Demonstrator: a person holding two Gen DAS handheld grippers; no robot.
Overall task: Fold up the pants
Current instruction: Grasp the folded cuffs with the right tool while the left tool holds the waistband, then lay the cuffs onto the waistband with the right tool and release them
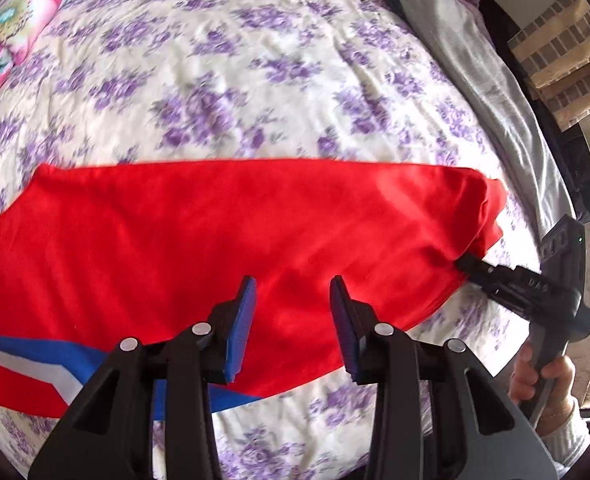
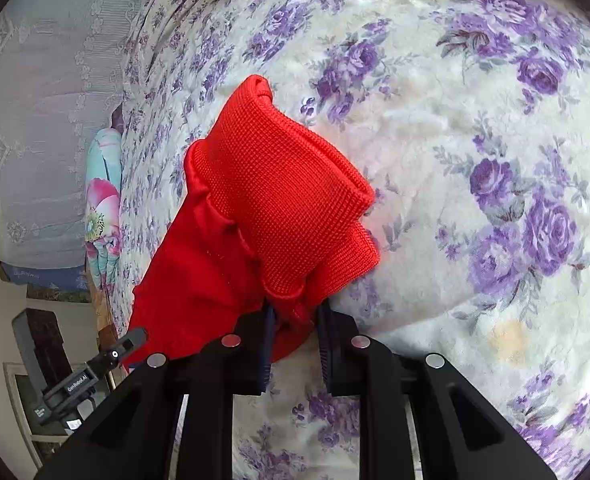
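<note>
Red pants spread on my floral bed, right gripper clamped on the cuff

My left gripper (image 1: pixel 293 292) hangs above the red pants (image 1: pixel 231 236) with its blue pads (image 1: pixel 242 328) parted and nothing between them. My right gripper (image 2: pixel 293 312) pinches bunched fabric beside the ribbed cuff (image 2: pixel 291 204), lifted off the bedspread (image 2: pixel 475 128). A blue-and-white stripe (image 1: pixel 35 354) shows near the left edge
</note>
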